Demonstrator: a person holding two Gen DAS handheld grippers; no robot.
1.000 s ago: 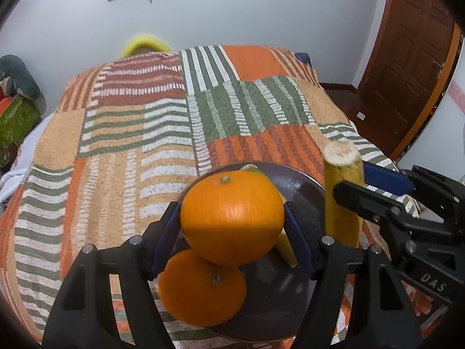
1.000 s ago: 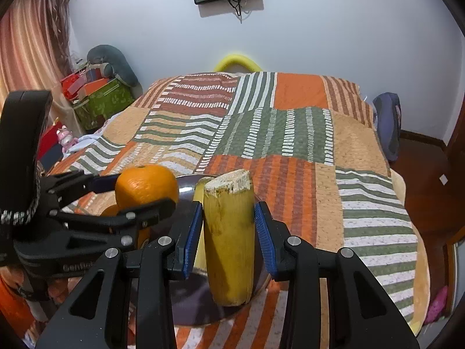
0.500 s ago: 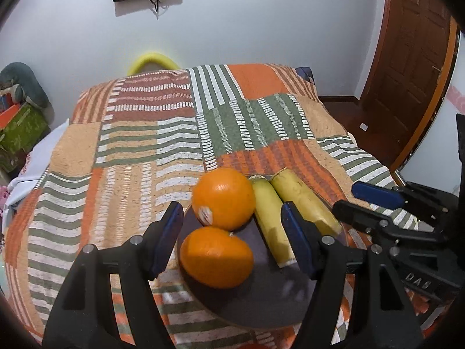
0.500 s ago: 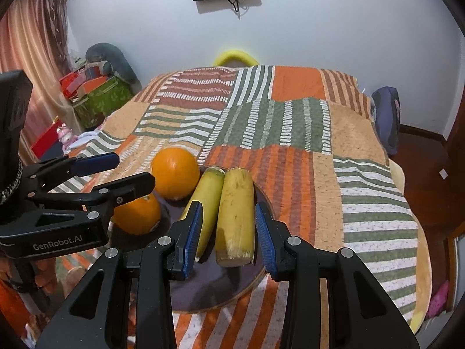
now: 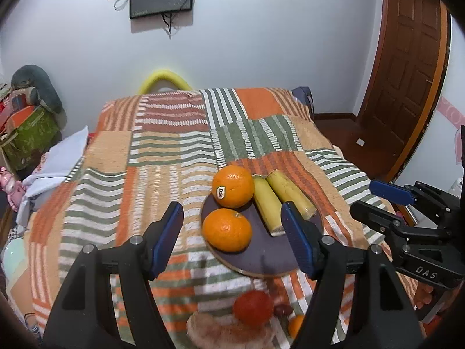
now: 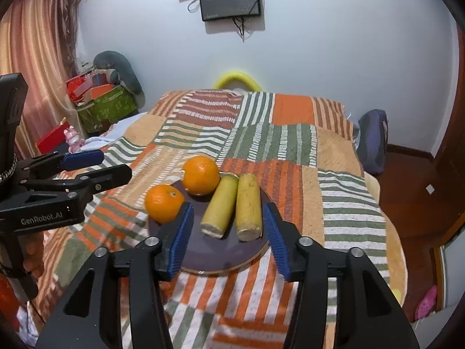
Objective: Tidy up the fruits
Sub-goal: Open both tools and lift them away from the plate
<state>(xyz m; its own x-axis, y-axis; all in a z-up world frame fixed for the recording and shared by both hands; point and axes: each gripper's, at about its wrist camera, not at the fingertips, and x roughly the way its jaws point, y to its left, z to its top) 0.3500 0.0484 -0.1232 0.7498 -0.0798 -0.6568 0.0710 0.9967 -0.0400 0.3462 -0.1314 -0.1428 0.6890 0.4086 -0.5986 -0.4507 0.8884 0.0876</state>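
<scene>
Left gripper (image 5: 232,235): jaws standing well apart, nothing between the pads, hanging above the near-left edge of the plate (image 5: 261,261).

Plate sits on the bedspread (image 5: 174,151), toward its near-right corner. Left to right on it:
- near orange (image 5: 226,229), at the plate's near-left edge
- stickered orange (image 5: 232,186), at the far-left edge, just behind the first and touching the left banana piece (image 5: 267,203)
- right banana piece (image 5: 290,195), side by side with the left one, both lying flat, cut ends toward the cameras

Right gripper (image 6: 228,235): jaws have just been opening, now wide and empty; the banana pieces lie past the pads, not between them. It hovers over the plate's near edge.

Progress, my read: two oranges and two banana pieces are plated and grouped by kind, so that batch looks done. Not finished though. The left wrist view shows a red round fruit (image 5: 252,308) and a small orange fruit (image 5: 296,324) off the plate, at the bedspread's near edge, next to something pinkish and blurred I can't identify. Those probably go next; the plate's near-centre is bare.
</scene>
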